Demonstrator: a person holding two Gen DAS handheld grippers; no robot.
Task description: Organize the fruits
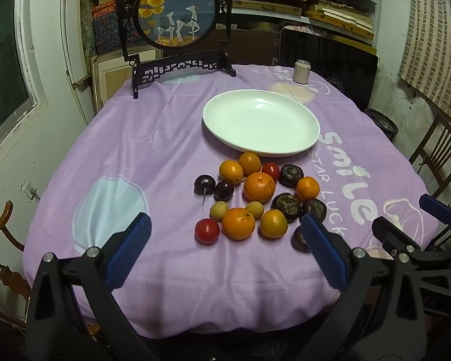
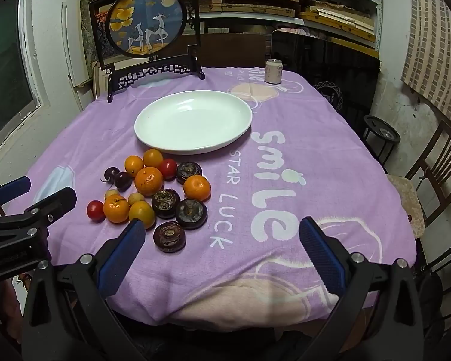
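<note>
Fruits [image 1: 257, 198] lie clustered beside the white plate [image 1: 261, 147]; left gripper [image 1: 225, 225] and right gripper [image 2: 222, 225] gape empty

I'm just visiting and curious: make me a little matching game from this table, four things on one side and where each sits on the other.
Things:
1. white plate
2. can
3. round deer picture on a stand
4. fruits

Places:
A. far left end of the table
B. near side of the plate, on the cloth
C. middle of the table, empty
D. far right end of the table

Pairs: 1-C, 2-D, 3-A, 4-B
</note>
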